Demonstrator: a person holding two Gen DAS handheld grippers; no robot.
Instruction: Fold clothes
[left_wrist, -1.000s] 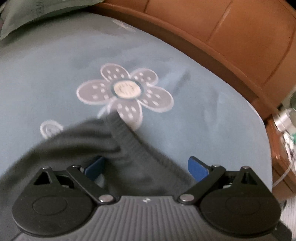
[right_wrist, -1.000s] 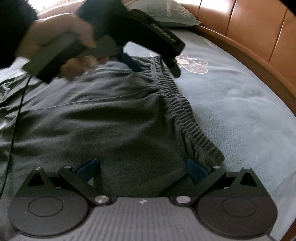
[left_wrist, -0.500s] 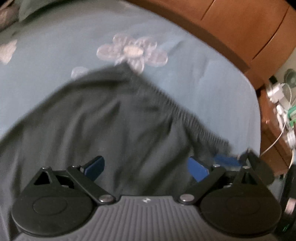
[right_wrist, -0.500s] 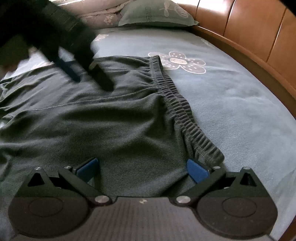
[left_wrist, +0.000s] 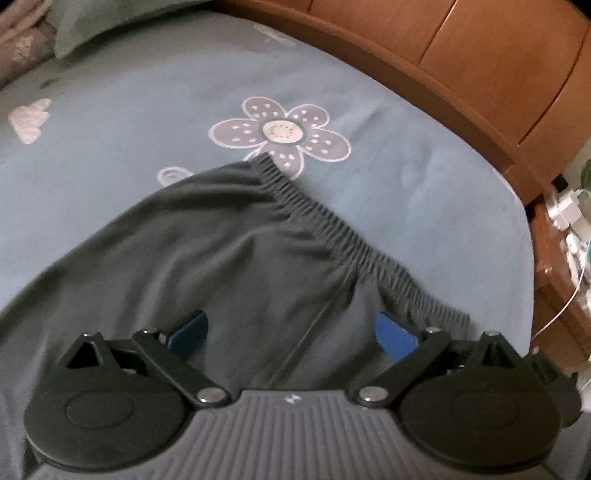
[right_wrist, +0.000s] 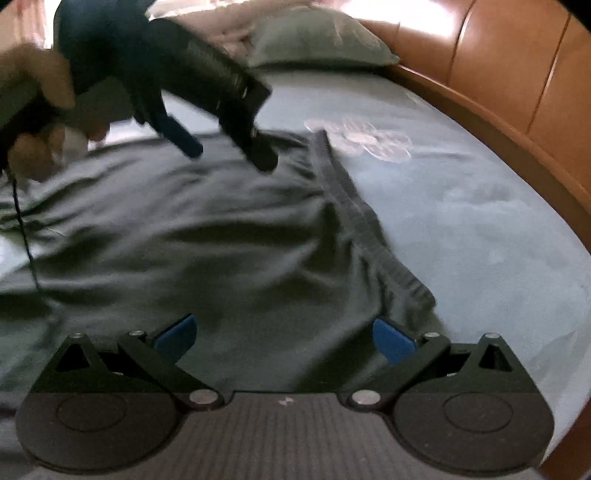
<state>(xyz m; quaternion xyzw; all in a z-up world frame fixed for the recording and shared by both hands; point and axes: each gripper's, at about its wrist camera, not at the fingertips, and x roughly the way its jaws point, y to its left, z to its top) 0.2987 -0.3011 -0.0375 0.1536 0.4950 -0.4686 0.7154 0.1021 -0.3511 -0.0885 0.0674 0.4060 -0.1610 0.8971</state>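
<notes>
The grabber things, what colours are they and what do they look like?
Each gripper, left and right, has blue pads on black linkage bars with silver rivets, two round black discs, and a ribbed grey body bearing a tiny white mark. From outside, the left one is a black handheld tool trailing a thin dark cable.

the right wrist view is smeared with motion: the left tongs (right_wrist: 229, 147) and the hand (right_wrist: 40, 107) holding them are a dark blur, so contact with the dark trousers (right_wrist: 207, 236) can't be judged. the trousers run off the left edge, legs unseen. the flower print (right_wrist: 373, 138) is washed out. in the left wrist view, the bedside clutter (left_wrist: 570, 218) is cut by the frame, too small to name, and the tongs' body covers the trousers' near part.
</notes>
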